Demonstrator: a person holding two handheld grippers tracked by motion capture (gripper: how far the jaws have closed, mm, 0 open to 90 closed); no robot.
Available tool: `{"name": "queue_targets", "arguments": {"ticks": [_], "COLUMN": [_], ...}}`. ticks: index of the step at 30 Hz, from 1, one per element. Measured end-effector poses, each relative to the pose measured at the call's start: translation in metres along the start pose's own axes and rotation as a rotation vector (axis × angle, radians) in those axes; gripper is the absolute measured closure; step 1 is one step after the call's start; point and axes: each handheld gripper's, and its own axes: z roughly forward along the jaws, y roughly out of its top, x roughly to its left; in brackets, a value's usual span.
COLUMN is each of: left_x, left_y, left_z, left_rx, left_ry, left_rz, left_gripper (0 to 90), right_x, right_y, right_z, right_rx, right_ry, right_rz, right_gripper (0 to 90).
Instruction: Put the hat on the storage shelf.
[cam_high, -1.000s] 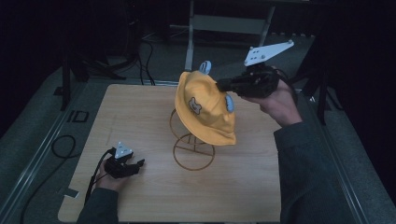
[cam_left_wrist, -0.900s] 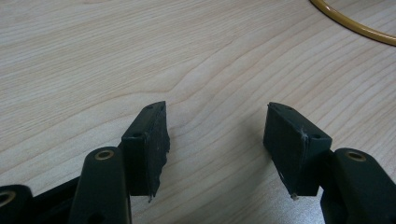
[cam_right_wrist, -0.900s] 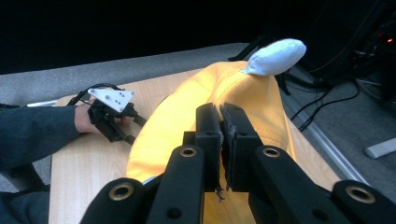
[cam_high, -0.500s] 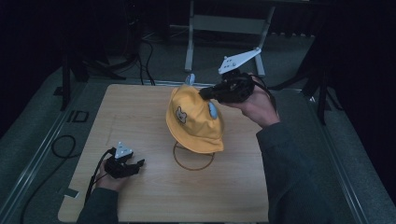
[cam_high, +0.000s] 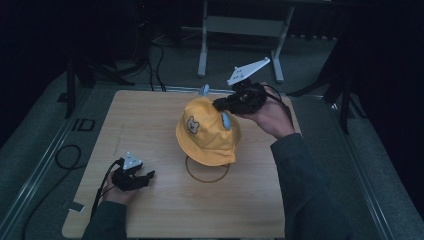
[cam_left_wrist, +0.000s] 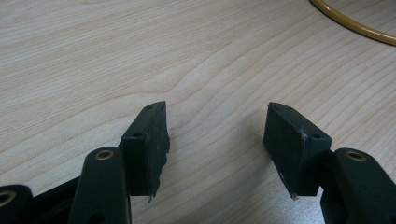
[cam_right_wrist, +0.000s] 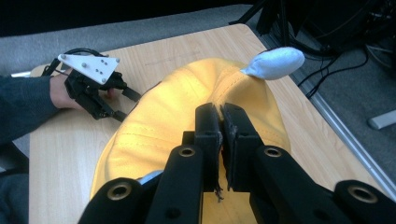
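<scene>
A yellow bucket hat (cam_high: 205, 132) with a bear face and pale blue ears sits over a wire stand, whose round base ring (cam_high: 207, 172) shows on the wooden table (cam_high: 150, 115). My right gripper (cam_high: 220, 105) reaches in from the right and is shut on a fold of the hat's crown. In the right gripper view the jaws (cam_right_wrist: 220, 114) pinch yellow fabric (cam_right_wrist: 159, 116), with a blue ear (cam_right_wrist: 273, 63) beyond. My left gripper (cam_high: 147, 176) rests near the table's front left, open and with nothing between its jaws (cam_left_wrist: 215, 135). The ring (cam_left_wrist: 348, 21) lies ahead of it.
Beyond the table's far edge stand a grey metal frame leg (cam_high: 202, 45) and dark stands. Cables (cam_high: 65, 155) trail over the floor at the left. Bare wood lies between the left gripper and the stand.
My right gripper has carried the hat left and down, so the hat now covers the stand's wire upright. The left gripper has stayed where it was.
</scene>
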Motion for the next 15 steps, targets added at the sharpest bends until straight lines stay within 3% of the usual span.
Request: {"name": "queue_targets", "arguments": {"ticks": [6, 10, 11, 14, 15], "left_x": [-0.0001, -0.0002, -0.0002, -0.0001, 0.0000], "left_y": [0.0002, 0.0002, 0.0002, 0.0002, 0.0003], "left_z": [0.0003, 0.0003, 0.0002, 0.0003, 0.0003], "left_rx": [-0.001, -0.001, 0.000, -0.001, 0.000], "left_ry": [0.000, 0.000, -0.001, -0.002, -0.002], "left_rz": [0.001, 0.001, 0.002, 0.002, 0.004], "left_gripper": [40.3, 40.3, 40.3, 40.3, 40.3], "right_x": [0.0014, 0.0066, 0.0041, 0.0015, -0.0010], "right_y": [-0.0047, -0.0028, -0.0035, -0.0048, -0.0058], "right_z": [0.0024, 0.0043, 0.0028, 0.0006, -0.0016], "right_rx": [0.020, 0.043, 0.042, 0.033, 0.016], "right_ry": [0.021, -0.001, -0.034, -0.054, -0.065], "right_rz": [-0.005, -0.025, -0.019, 0.001, 0.020], "right_gripper": [84.7, 81.3, 76.5, 68.8, 57.7]}}
